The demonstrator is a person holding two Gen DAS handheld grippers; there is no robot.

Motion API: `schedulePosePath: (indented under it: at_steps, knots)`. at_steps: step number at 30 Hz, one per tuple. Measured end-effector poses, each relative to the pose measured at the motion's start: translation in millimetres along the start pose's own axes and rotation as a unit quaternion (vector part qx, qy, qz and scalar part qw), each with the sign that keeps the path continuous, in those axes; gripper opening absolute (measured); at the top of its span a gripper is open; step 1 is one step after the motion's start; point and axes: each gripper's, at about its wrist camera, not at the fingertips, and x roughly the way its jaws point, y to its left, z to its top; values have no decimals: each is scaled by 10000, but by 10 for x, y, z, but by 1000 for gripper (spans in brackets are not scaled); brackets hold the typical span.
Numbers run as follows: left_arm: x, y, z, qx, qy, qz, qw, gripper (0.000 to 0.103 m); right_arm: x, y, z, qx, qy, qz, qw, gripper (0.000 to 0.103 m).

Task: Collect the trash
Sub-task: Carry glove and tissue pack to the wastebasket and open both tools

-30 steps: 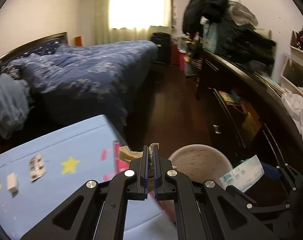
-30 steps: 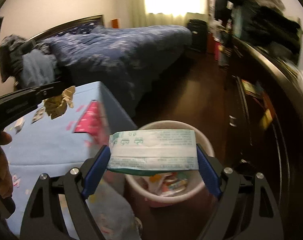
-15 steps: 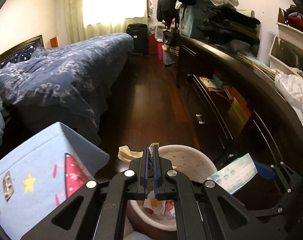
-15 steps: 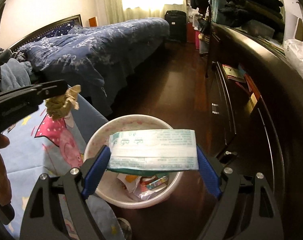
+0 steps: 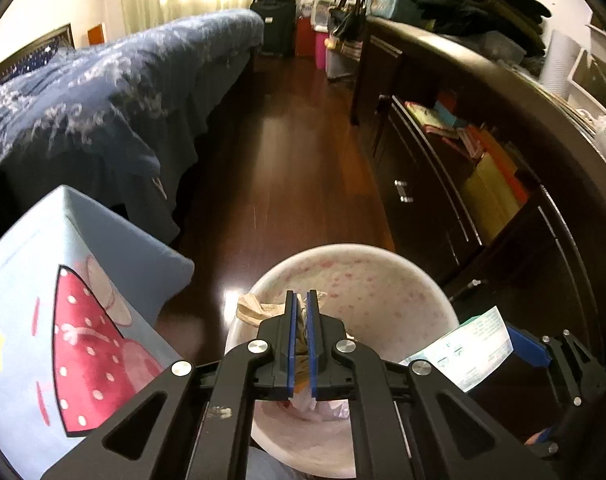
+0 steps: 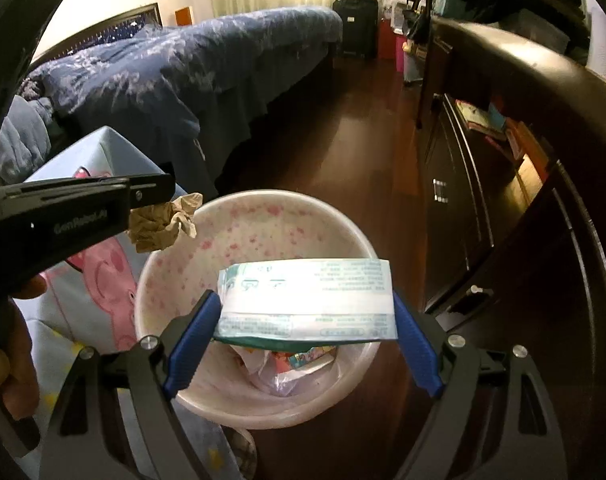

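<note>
Crumpled brown paper (image 6: 165, 226) sits clenched in the left gripper (image 5: 299, 308) just above the near-left rim of the pink-speckled bin (image 6: 343, 224); let go here, it could tip outside onto the blue box (image 5: 83, 280). The wide-spread right gripper (image 6: 305, 312) pinches the white packet (image 6: 307, 300) by its ends over the opening, where it could bridge the rim. A second ago both hung over the box instead.

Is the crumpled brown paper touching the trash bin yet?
Apart. In the right wrist view the crumpled brown paper hangs pinched in the left gripper, above the trash bin rim, with a gap below.
</note>
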Motion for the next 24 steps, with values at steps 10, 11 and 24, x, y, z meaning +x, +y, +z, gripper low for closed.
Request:
schedulePosePath:
  at_steps: [10,11,24]
  knots:
    - [-97,57,53,-111,-223,22,9997,52,72,-29,34,58,-19,-4,10000,91]
    - [-122,60,67,-121,-266,27,9996,55,63,-33,39,57,-25,-7,10000,91]
    - [-403,145,114,-220,-596,37,9980,74,52,40,75,-47,35,-6,10000,94]
